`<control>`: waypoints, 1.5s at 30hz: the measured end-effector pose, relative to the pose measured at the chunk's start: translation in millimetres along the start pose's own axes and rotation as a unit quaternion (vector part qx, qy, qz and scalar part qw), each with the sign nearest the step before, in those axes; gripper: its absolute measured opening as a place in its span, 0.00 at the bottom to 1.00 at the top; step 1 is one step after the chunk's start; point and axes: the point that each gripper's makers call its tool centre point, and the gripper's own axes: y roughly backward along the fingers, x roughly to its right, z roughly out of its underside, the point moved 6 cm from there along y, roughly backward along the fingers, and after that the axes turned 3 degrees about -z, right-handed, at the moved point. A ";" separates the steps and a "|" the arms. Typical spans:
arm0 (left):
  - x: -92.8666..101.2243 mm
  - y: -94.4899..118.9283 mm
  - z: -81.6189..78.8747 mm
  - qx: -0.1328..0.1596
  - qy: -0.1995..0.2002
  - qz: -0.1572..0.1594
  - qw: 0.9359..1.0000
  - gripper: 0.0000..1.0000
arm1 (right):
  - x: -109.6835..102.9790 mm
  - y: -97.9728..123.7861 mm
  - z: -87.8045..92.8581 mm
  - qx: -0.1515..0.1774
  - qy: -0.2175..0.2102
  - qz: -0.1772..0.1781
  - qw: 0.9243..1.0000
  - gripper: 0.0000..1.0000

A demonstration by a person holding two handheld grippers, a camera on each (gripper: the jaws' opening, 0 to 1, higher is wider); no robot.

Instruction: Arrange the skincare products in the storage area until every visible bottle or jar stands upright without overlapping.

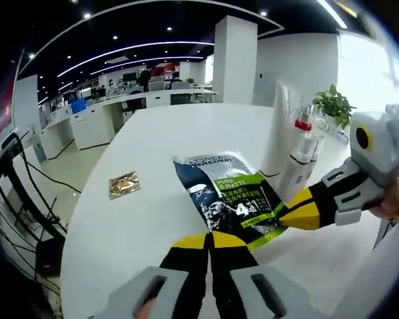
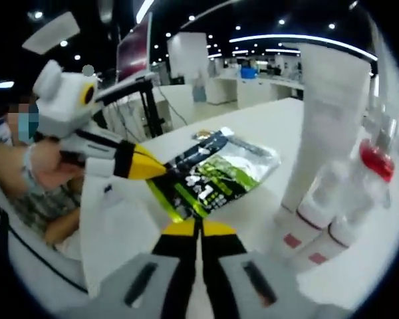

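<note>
A flat dark-blue and green sachet pack [image 1: 229,199] lies low over the white table [image 1: 153,139]. My left gripper [image 1: 209,240] is shut on its near edge. The right gripper [image 1: 300,214] comes in from the right and pinches the pack's right edge. In the right gripper view the same pack [image 2: 213,176] sits just ahead of my shut right gripper [image 2: 199,229], and the left gripper [image 2: 145,167] holds its left corner. A tall white tube [image 1: 282,126] stands upright beside a clear bottle with a red collar [image 1: 304,124]. Both the tube [image 2: 326,113] and that bottle [image 2: 376,159] show again on the right.
A small gold sachet [image 1: 124,184] lies on the table to the left. Small white bottles with pink labels [image 2: 312,222] stand at the tube's foot. A potted plant [image 1: 334,103] stands behind the bottles. A person's hand [image 2: 43,166] holds the left gripper at the table's edge.
</note>
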 end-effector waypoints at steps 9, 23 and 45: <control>9.1 -11.5 4.6 -0.012 0.008 0.003 1.000 0.00 | 6.6 0.7 11.2 -0.013 0.002 0.019 1.000 0.00; 15.5 -29.8 12.5 -0.030 0.027 0.005 0.999 0.00 | 17.7 -3.4 22.4 -0.036 0.007 0.049 0.998 0.01; 12.7 -36.2 19.6 -0.030 0.045 -0.007 0.999 0.01 | 25.7 10.2 30.3 -0.038 0.016 0.066 0.997 0.00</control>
